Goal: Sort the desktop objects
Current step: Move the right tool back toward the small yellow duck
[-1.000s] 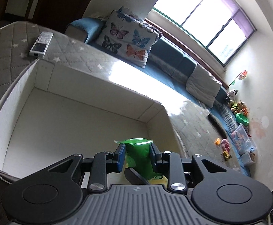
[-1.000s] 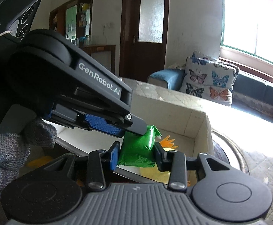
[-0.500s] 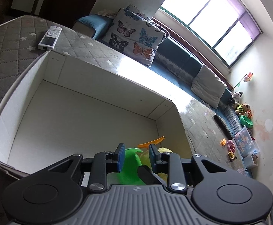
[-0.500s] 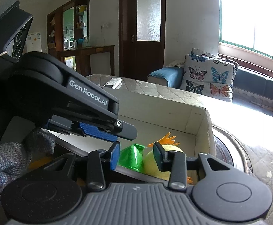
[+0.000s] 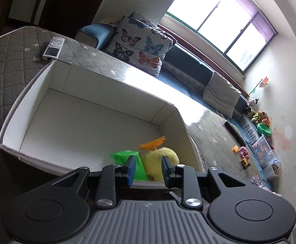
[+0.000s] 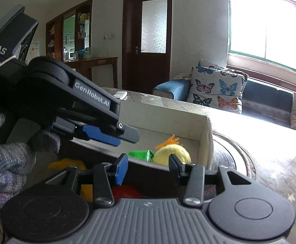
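Observation:
A white cardboard box (image 5: pixel 36 93) stands on the grey quilted table. In its near right corner lie a green packet (image 5: pixel 125 156) and a yellow plush toy with orange tufts (image 5: pixel 160 156). The right wrist view shows the packet (image 6: pixel 140 155) and the plush toy (image 6: pixel 172 155) behind the box's wall (image 6: pixel 205 134). My left gripper (image 5: pixel 148 169) is open and empty, just outside the box's near rim. My right gripper (image 6: pixel 147 167) is open and empty, below that rim. The left gripper's body (image 6: pixel 107 130) shows at the left of the right wrist view.
A white remote (image 5: pixel 53 47) lies on the table behind the box. A sofa with butterfly cushions (image 5: pixel 139 44) runs along the window. Small toys (image 5: pixel 243 154) lie on the table's far right. Yellow and red things (image 6: pixel 125 191) sit low under the box's rim in the right wrist view.
The green packet, held between both grippers a second ago, now lies in the box beside the plush toy. Both grippers have opened and drawn back from the box.

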Demonstrator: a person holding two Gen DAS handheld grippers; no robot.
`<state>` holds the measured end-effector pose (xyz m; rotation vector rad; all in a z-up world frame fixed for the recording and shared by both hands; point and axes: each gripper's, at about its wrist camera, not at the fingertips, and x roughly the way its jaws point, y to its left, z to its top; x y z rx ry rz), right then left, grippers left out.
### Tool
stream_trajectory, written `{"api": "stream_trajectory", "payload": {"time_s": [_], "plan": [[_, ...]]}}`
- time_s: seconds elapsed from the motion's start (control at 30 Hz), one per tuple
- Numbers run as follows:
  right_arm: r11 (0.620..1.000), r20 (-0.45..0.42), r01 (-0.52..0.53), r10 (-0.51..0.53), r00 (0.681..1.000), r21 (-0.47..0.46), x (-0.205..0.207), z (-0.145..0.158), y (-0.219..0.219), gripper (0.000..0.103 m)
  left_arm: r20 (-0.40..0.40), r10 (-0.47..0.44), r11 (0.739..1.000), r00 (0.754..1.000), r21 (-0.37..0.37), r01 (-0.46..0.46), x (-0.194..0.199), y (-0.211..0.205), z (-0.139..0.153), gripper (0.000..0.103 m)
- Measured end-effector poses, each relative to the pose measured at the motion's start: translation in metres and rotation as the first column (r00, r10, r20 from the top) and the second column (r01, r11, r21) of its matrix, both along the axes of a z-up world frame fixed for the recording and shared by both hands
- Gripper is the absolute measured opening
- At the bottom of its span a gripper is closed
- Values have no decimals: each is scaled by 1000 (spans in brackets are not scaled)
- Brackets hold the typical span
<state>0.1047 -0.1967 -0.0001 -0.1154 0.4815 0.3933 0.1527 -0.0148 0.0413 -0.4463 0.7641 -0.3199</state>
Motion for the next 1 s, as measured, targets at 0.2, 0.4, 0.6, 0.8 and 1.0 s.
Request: {"api": "stream_trajectory", "payload": {"time_s": [0.2, 0.4, 0.6, 0.8, 1.0], "plan": [[1000, -6, 9, -9, 1000, -5, -18, -3, -4, 51, 12, -12, 1000, 1000, 10, 11, -16, -6, 1, 29], [1000, -25, 27, -27, 999, -3, -26, -9, -7, 62, 26, -17, 1000, 1000, 19, 16, -31, -9, 3, 29], [999, -54, 53, -53, 997, 8, -32, -17, -12, 67, 4, -29, 999, 1000, 18, 29, -42, -14, -5, 29], [998, -93, 66, -66, 993, 6, -36, -30, -11, 67, -27, -34, 999, 999, 15, 34, -47, -17, -14, 29], [997, -122, 82, -81, 989, -2, -27, -40, -6, 67, -29, -51, 999, 998, 11, 52, -49, -21, -15, 29]]}}
